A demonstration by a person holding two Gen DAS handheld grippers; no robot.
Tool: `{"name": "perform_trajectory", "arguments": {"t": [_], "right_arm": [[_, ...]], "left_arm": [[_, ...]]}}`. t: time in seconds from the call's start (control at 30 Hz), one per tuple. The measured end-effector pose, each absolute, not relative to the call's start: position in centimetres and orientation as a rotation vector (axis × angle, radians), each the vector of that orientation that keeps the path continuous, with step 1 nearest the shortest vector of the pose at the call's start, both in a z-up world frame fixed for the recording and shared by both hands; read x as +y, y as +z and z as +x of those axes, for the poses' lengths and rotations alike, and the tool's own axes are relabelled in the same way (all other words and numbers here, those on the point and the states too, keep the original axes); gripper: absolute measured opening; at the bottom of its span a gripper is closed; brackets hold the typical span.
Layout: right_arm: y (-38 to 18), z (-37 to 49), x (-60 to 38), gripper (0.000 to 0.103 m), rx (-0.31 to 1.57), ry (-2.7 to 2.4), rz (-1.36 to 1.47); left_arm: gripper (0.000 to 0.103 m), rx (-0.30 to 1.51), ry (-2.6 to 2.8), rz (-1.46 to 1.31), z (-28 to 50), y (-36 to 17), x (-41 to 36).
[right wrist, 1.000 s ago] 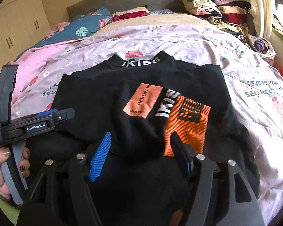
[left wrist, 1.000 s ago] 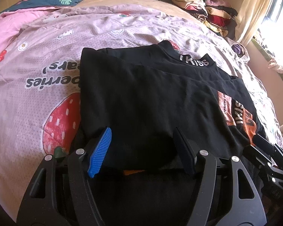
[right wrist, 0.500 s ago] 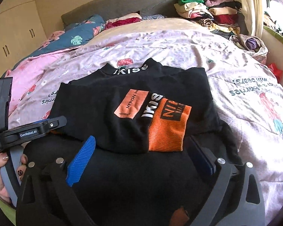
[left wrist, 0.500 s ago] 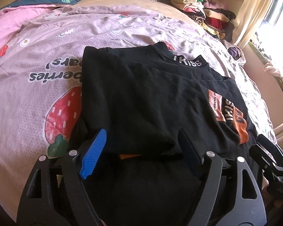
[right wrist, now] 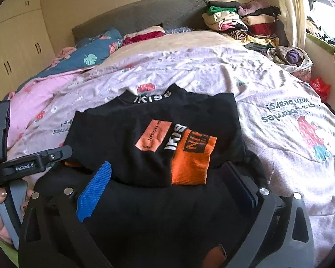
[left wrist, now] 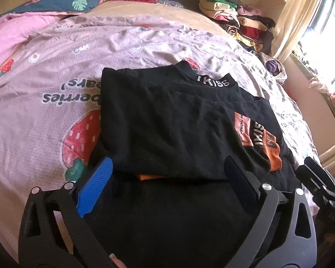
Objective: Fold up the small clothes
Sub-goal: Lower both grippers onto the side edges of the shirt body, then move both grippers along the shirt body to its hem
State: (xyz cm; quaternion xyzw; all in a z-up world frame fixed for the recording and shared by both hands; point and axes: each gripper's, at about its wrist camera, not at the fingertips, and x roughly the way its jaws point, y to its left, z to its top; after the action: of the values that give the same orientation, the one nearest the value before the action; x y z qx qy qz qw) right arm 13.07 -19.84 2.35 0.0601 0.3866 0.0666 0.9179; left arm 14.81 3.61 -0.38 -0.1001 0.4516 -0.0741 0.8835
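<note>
The folded black shirt [left wrist: 167,122] lies just ahead of the left gripper [left wrist: 167,178], seemingly untouched. Both jaws (right gripper [right wrist: 165,185] too) have just been opening and gape wide, empty

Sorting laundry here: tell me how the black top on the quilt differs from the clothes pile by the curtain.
The black top is one garment, spread flat and folded once, near both grippers; the clothes pile is many garments stacked high at the far corner. The top is black with orange patches; the pile mixes green, cream, red and purple. Both rest on the bed.
</note>
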Motion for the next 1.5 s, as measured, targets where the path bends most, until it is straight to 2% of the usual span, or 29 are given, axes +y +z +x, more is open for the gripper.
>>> {"name": "perform_trajectory", "arguments": {"t": [0.77, 1.5], "right_arm": [[6.8, 9.9, -19.7, 0.098, 0.694, 0.153, 0.084], [7.3, 5.1, -20.7, 0.098, 0.699, 0.168, 0.022]], "left_arm": [[0.093, 0.869, -0.188, -0.19, 11.0, 3.6, 3.9], [0.093, 0.865, -0.115, -0.229, 6.1, 3.5, 8.9]]}}
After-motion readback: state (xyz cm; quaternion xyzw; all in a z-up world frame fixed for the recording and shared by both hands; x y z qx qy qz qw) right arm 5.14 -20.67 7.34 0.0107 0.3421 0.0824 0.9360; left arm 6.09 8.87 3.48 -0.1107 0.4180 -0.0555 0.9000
